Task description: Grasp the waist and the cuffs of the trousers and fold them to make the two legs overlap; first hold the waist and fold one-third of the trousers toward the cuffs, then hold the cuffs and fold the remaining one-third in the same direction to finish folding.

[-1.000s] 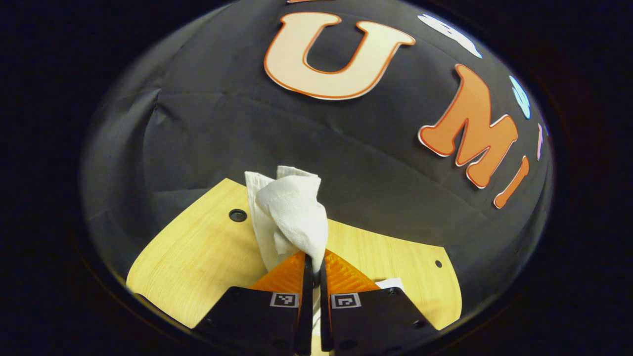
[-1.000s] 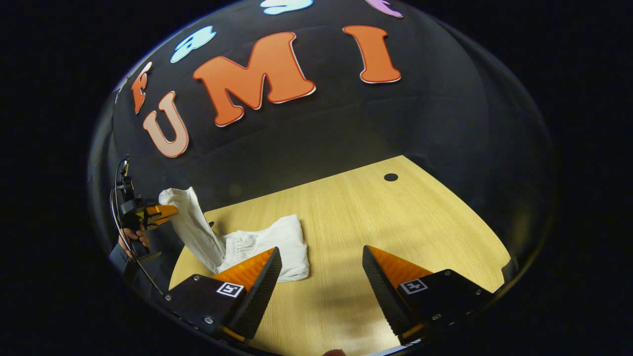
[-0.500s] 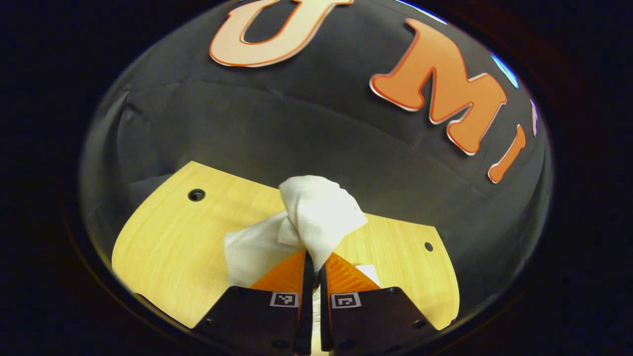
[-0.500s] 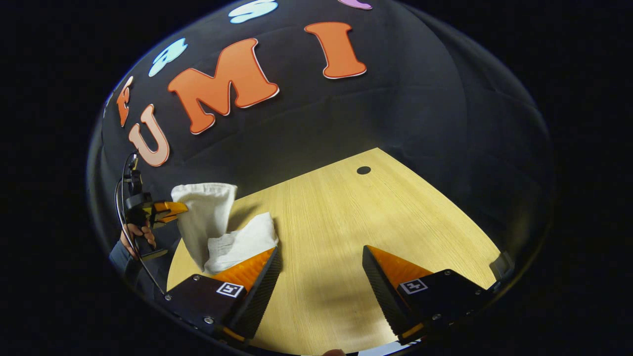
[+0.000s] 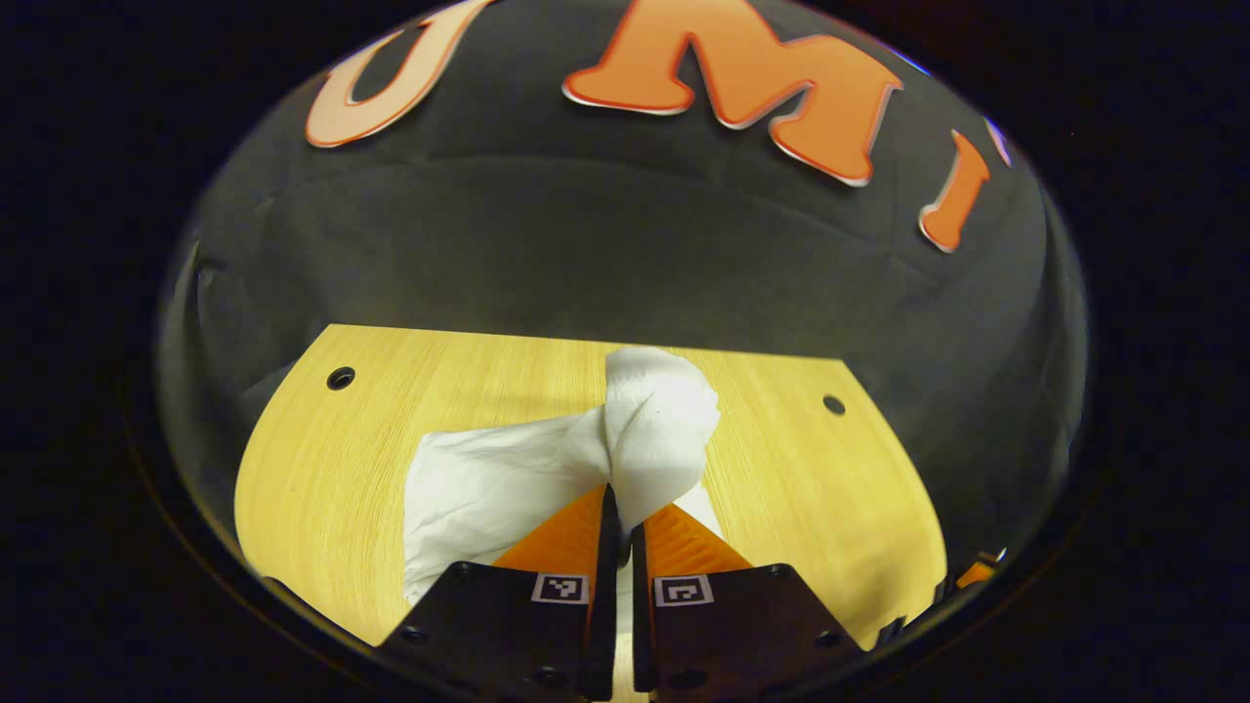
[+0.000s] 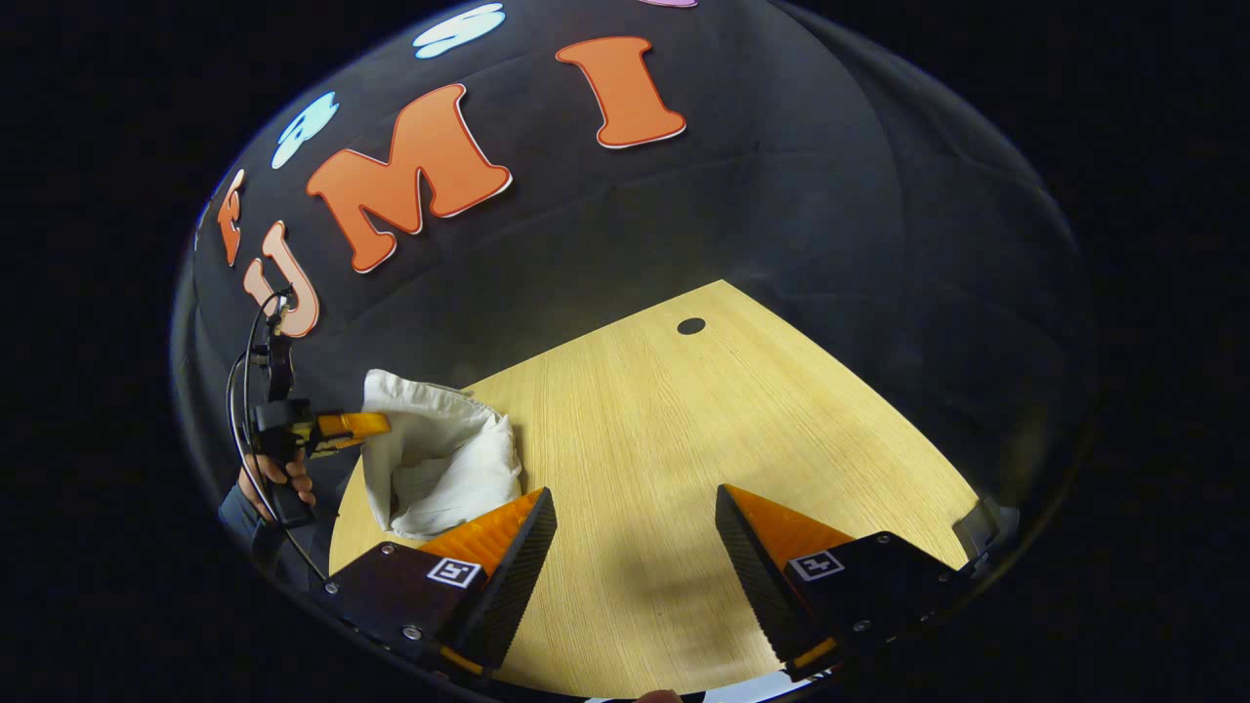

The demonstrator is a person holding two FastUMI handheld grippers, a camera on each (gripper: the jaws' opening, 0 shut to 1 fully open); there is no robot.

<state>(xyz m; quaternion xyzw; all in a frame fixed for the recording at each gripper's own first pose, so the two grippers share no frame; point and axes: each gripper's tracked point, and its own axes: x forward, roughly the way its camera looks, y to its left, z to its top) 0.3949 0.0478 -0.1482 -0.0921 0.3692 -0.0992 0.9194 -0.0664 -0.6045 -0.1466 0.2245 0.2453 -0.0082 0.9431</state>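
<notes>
White trousers (image 5: 508,474) lie bunched on the light wooden table (image 5: 312,459). My left gripper (image 5: 619,508) is shut on one end of them, and a twisted wad of cloth sticks up just past its fingertips. In the right gripper view the trousers (image 6: 439,459) form a folded heap at the table's left edge, with the left gripper (image 6: 376,425) pinching their upper edge and a hand (image 6: 278,478) holding it. My right gripper (image 6: 635,508) stands open over bare table to the right of the heap, nothing between its fingers.
The table (image 6: 684,439) has a round hole near each far corner: one hole (image 5: 341,377) at the left, one hole (image 5: 833,403) at the right, the latter hole (image 6: 690,325) also in the right gripper view. The booth's black cloth wall rises directly behind the table.
My left gripper has carried the held end of the trousers down and over towards the heap, which is now more compact. My right gripper has stayed open and nearly still.
</notes>
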